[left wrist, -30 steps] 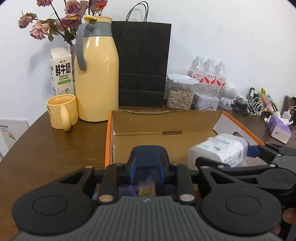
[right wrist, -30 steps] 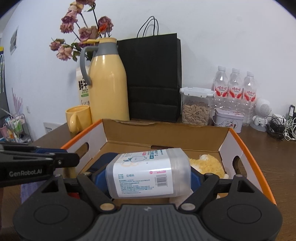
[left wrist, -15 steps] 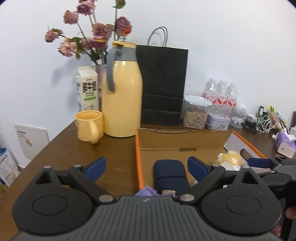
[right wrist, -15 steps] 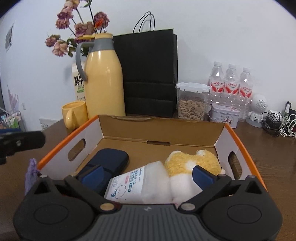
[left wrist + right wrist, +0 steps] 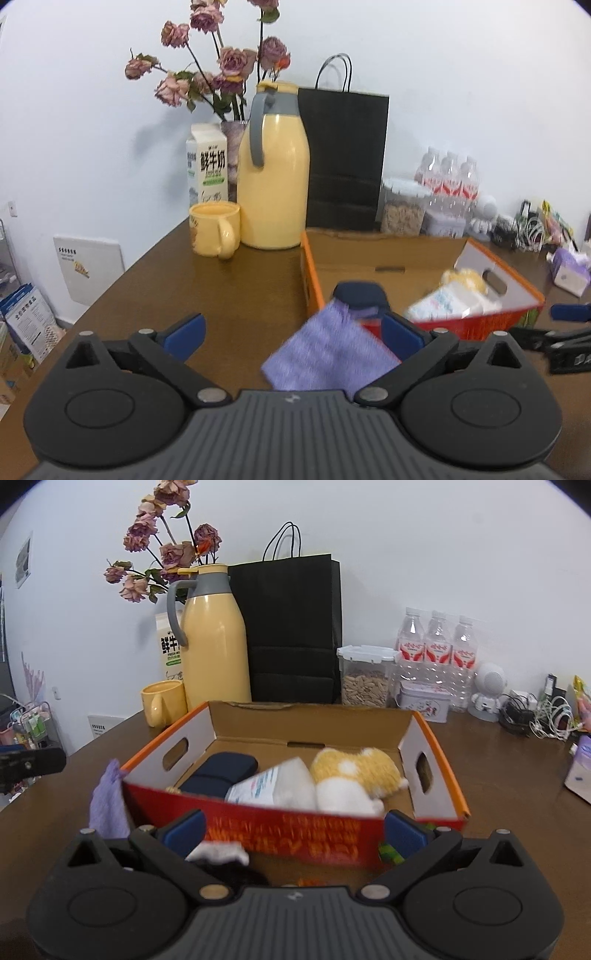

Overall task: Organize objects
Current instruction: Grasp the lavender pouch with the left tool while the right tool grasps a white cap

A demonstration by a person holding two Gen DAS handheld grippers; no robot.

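Cardboard box (image 5: 424, 775) sits on the bench (image 5: 221, 280), holding a dark pouch (image 5: 221, 771), a white packet (image 5: 273, 786) and a yellow plush toy (image 5: 354, 771). Both tools have just been opening: left hand-held gripper (image 5: 291, 332) spread wide, nothing pinched, right hand-held gripper (image 5: 295, 830) the same. A purple cloth (image 5: 325, 354) droops over the box's near corner, at about one o'clock from the left tool. Best move, I'd say: pinch the cloth low and lift it clear of the rim before dropping it inside.
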